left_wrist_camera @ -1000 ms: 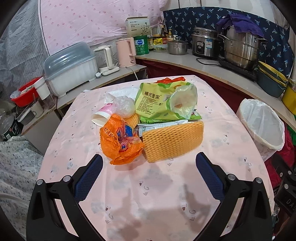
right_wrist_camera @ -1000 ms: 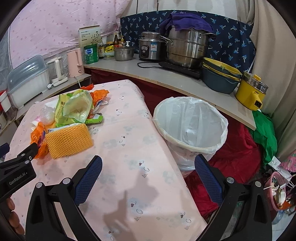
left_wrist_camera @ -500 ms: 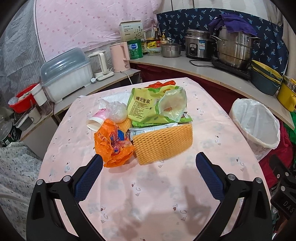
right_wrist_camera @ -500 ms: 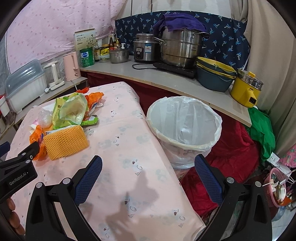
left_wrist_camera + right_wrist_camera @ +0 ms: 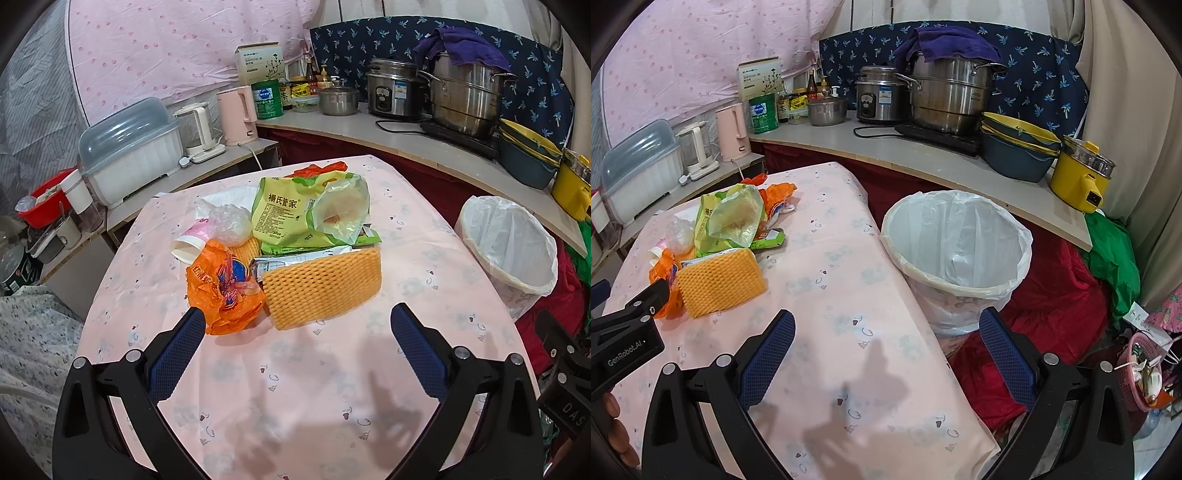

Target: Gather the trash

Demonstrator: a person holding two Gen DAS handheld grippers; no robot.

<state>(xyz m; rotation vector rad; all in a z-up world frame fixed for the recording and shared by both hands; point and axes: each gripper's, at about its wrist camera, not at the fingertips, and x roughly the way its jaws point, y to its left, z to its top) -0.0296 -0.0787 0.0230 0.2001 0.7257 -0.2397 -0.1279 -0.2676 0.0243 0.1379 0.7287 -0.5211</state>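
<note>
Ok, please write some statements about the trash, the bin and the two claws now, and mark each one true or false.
1. The left claw is shut on the orange plastic bag. False: it is open and holds nothing.
2. The white-lined trash bin stands beside the table, not on it. True.
3. The yellow foam net already lies inside the bin. False: it lies on the table with the other trash.
4. The right claw is open and empty. True.
5. The green snack bag lies behind the foam net in the left wrist view. True.

Trash pile (image 5: 280, 254) left of bin (image 5: 508, 251)
</note>
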